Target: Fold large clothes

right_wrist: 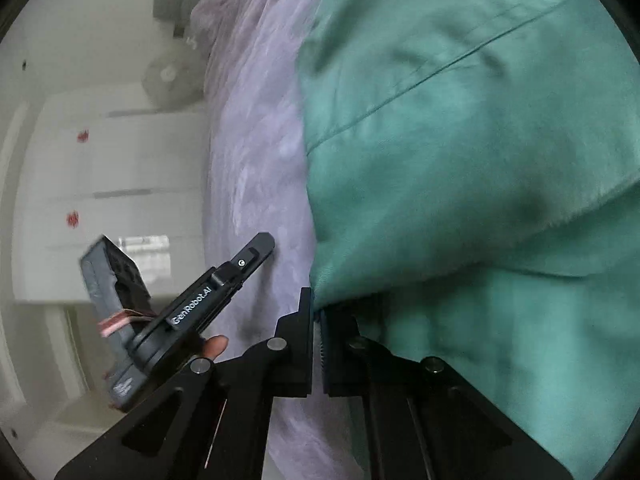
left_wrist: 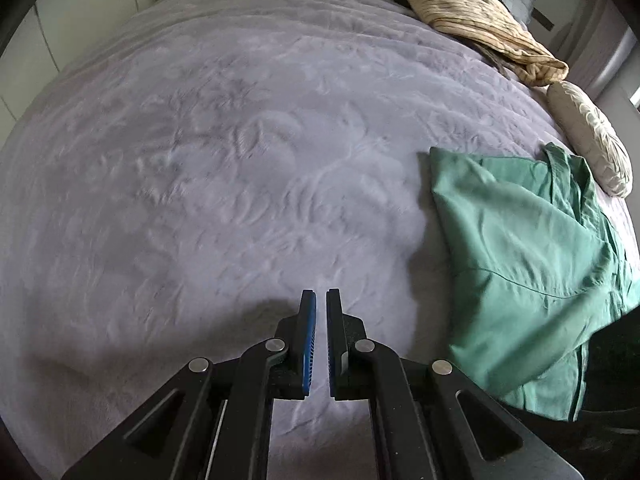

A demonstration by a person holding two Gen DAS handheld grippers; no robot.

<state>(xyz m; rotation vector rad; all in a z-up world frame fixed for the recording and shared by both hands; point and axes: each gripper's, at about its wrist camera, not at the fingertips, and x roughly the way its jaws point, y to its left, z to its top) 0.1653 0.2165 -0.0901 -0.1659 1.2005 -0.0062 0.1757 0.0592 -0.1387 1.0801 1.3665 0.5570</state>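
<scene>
Left tongs (left_wrist: 321, 300): the two blue-padded fingers stand nearly together with only a narrow gap, and nothing is held between them. They hang above bare bed cover, with their shadow on the fabric just beneath the tips. In the right wrist view the left tongs (right_wrist: 262, 242) appear from the side, well left of the garment, with the person's fingertip (right_wrist: 216, 346) visible on the handle.

Right tongs (right_wrist: 318, 308): the fingers are clamped on an edge of the green garment (right_wrist: 460, 160). The cloth enters the gap at the tips and spreads out above and to the right, filling most of that view. A stitched seam runs diagonally across it.

Green garment (left_wrist: 520, 248), left wrist view: it lies crumpled on the right part of the bed, partly folded over itself, its lower edge running out of view at the right.

Bed (left_wrist: 220, 160): covered with a lilac embossed bedspread. Beyond the garment, along the right edge, rests a pale patterned cushion (left_wrist: 592, 140). Farther back lies a bundled cream striped cloth (left_wrist: 480, 20).

White cupboard doors (right_wrist: 120, 160) show blurred at the left of the right wrist view.
</scene>
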